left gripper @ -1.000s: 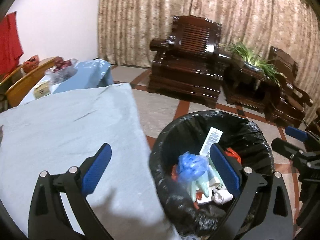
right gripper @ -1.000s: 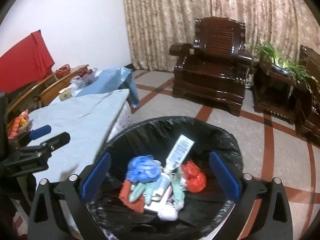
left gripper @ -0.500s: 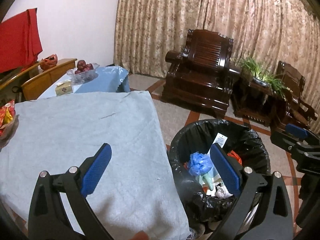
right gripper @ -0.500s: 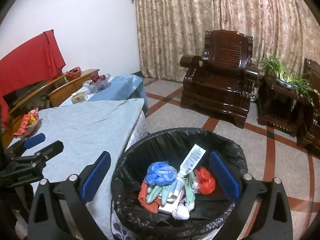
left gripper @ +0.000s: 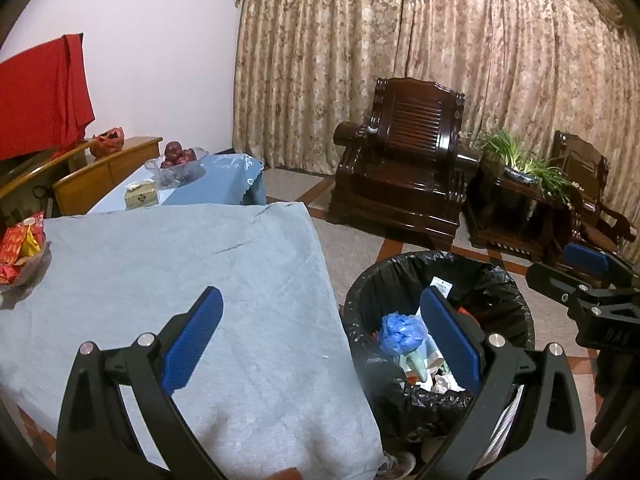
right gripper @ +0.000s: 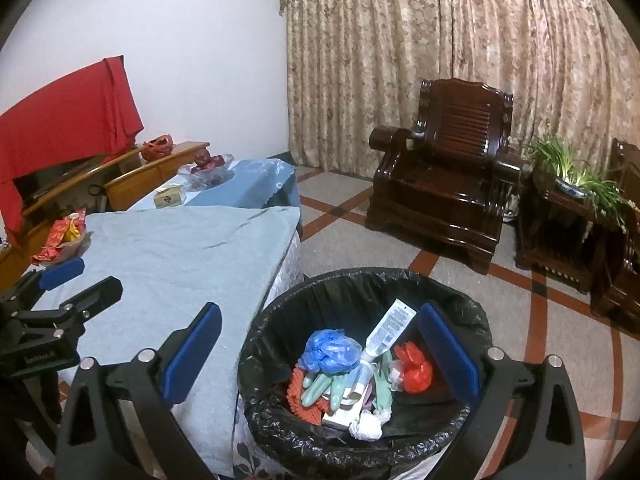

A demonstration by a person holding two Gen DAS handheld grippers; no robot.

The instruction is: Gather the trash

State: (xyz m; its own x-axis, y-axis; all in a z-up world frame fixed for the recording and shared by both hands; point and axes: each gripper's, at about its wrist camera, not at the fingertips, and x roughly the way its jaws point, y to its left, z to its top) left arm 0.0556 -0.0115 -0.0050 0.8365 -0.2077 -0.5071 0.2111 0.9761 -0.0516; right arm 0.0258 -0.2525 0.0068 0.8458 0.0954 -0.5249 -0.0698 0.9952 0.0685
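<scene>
Trash fills one black-lined bin (left gripper: 440, 280) behind the right finger of the left gripper (left gripper: 320, 340), whose jaws are spread and empty over one grey tablecloth (left gripper: 180, 264). From the right wrist, the right gripper (right gripper: 320, 350), jaws spread and empty, frames that bin (right gripper: 360, 284): one blue bag (right gripper: 330, 348), one white tube (right gripper: 388, 330), one red bag (right gripper: 414, 366).

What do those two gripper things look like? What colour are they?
Both match. The left gripper and right gripper each have a black frame with triangle-shaped cutouts, round silver bolts, and two long fingers faced with bumpy blue pads. The left one's side carries small white lettering, too tiny to read.
</scene>
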